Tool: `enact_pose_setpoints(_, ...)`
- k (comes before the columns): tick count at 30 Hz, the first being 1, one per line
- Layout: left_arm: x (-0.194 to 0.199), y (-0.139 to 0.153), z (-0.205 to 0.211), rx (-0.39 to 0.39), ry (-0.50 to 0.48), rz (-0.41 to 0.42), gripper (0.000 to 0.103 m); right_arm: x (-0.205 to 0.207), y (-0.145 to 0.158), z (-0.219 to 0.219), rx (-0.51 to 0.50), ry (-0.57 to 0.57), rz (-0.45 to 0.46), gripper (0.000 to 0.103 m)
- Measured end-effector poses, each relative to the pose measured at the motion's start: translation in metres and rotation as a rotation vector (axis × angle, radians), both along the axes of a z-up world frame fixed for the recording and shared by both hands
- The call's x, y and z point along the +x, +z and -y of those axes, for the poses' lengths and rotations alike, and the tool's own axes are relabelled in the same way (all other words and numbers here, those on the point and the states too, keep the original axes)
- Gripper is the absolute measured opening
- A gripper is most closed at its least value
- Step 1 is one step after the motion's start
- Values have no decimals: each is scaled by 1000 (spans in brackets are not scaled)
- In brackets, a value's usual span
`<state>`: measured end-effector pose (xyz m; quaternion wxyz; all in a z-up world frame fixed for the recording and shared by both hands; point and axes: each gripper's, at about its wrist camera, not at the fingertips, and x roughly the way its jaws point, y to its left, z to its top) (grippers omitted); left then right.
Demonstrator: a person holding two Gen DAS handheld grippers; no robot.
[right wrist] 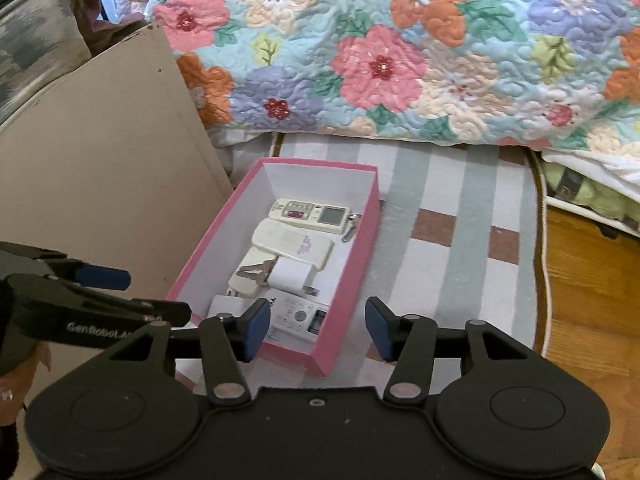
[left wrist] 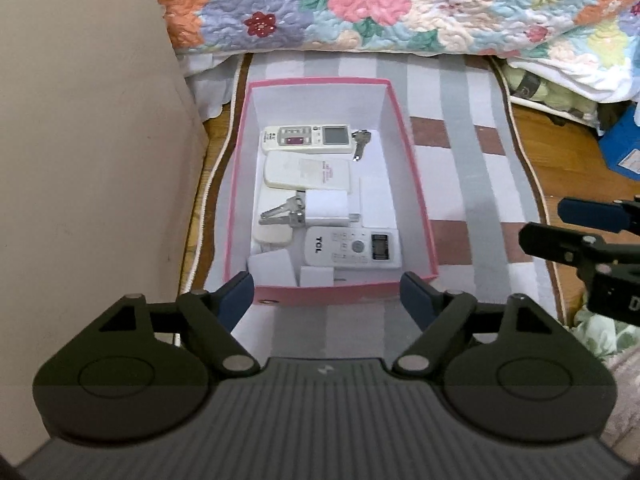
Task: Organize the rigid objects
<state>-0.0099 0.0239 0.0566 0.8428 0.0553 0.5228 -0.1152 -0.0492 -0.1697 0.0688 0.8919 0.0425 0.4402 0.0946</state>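
Nearest to my left camera is the left hand-held gripper (left wrist: 327, 300), with its jaws spread wide and nothing between them; it hangs just before the near wall of the pink box (left wrist: 340, 294). From my right camera I see the right hand-held gripper (right wrist: 318, 330) also spread, a little less wide, empty, above the near right corner of the same box. The box stands open on a striped rug (left wrist: 460, 168) on the floor, in front of a flowered quilt (left wrist: 380, 4). Inside it lie the rigid objects: a beige remote with a red button (left wrist: 307, 139) at the far end, a single key (left wrist: 360, 144) beside it, a plain white remote (left wrist: 308, 174) next, then a bunch of keys (left wrist: 282, 214) touching a white charger plug (left wrist: 326, 210), and a white TCL remote (left wrist: 354, 248) near the front wall. Small white blocks (left wrist: 274, 268) lie in the near corner; what they are I cannot tell. On the left stands a beige panel (left wrist: 88, 152).
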Motion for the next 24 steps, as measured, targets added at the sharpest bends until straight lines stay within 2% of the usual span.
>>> enact_pose_setpoints(7,-9,2,1,-2,37,-12,90,-4,-4,2,-10,-21,-22,61)
enact_pose_setpoints(12,-3,-3,2,66,62,-53,91,-5,-5,2,-33,-35,-37,69)
enact_pose_setpoints(15,-1,-6,0,80,88,-63,91,-8,-4,1,-37,-49,-40,73)
enact_pose_setpoints(24,-1,-13,1,107,90,-83,91,2,-10,6,-96,-162,-128,75)
